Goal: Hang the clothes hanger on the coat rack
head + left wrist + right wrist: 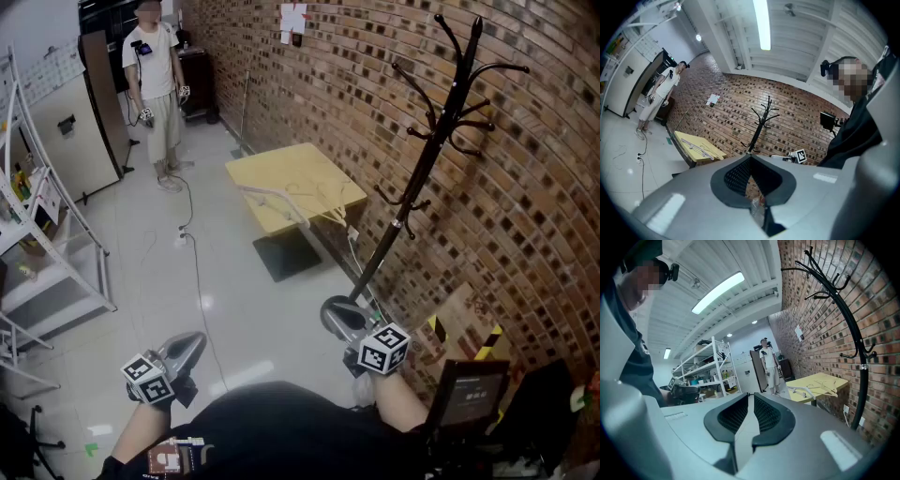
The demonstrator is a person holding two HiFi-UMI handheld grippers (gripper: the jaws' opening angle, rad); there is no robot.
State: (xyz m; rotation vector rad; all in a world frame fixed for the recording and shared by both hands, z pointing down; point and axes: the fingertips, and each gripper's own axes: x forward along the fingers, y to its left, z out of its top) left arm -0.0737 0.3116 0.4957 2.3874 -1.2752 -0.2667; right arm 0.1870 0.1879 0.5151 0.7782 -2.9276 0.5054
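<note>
Head view: the clothes hangers (298, 199) lie on the yellow surface (281, 164) far ahead, left of the coat rack (427, 150). The left tongs (190, 342) and right tongs (330, 314) are near the body, well apart from both.

Left gripper view: the tips are together and empty.

Right gripper view: the pads are a slit apart, with nothing between them.

The best approach is probably to reach the surface, spread one pair, and pinch a hanger just under its hook, leaving the hook free for a rack arm.
</note>
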